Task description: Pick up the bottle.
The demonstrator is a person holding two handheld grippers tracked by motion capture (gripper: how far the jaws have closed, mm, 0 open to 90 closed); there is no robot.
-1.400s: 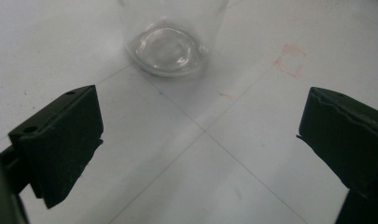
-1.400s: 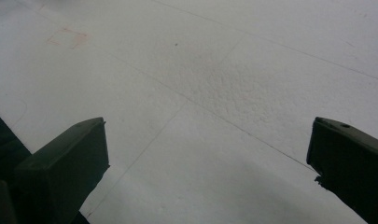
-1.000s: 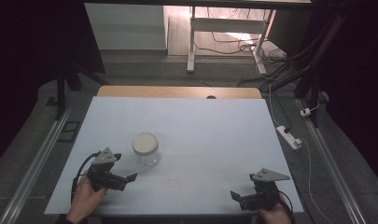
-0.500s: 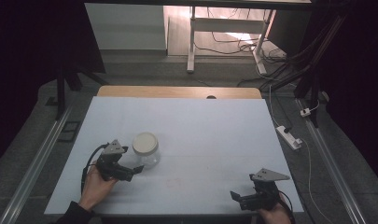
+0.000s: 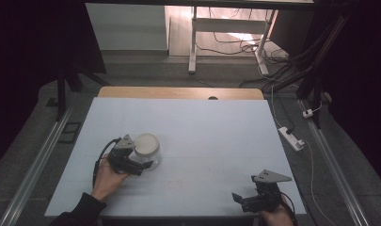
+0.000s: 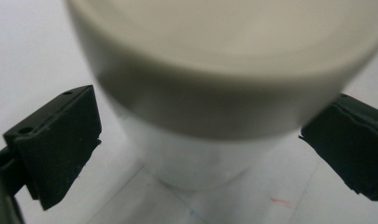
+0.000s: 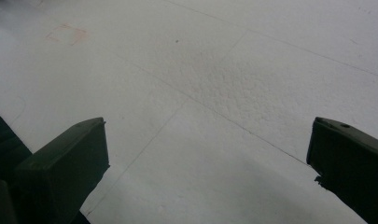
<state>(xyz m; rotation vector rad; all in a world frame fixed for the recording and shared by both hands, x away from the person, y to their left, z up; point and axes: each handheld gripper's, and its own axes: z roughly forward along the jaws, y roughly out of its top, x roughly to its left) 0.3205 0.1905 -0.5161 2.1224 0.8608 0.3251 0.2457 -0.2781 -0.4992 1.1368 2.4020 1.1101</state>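
A clear jar with a cream lid [image 5: 146, 146] stands upright on the white table [image 5: 211, 136], left of the middle. My left gripper [image 5: 145, 160] is open with its jaws on either side of the jar. In the left gripper view the jar [image 6: 210, 93] sits between the two black jaws with a gap on each side. My right gripper [image 5: 244, 200] is open near the table's front right edge, and in the right gripper view [image 7: 205, 177] there is bare table between its jaws.
A white power strip [image 5: 291, 138] lies on the floor just off the table's right edge. A wooden strip [image 5: 178, 92] runs along the table's far edge. Metal rails and cables surround the table.
My left gripper has moved right and forward until its jaws flank the jar. The right gripper has stayed still.
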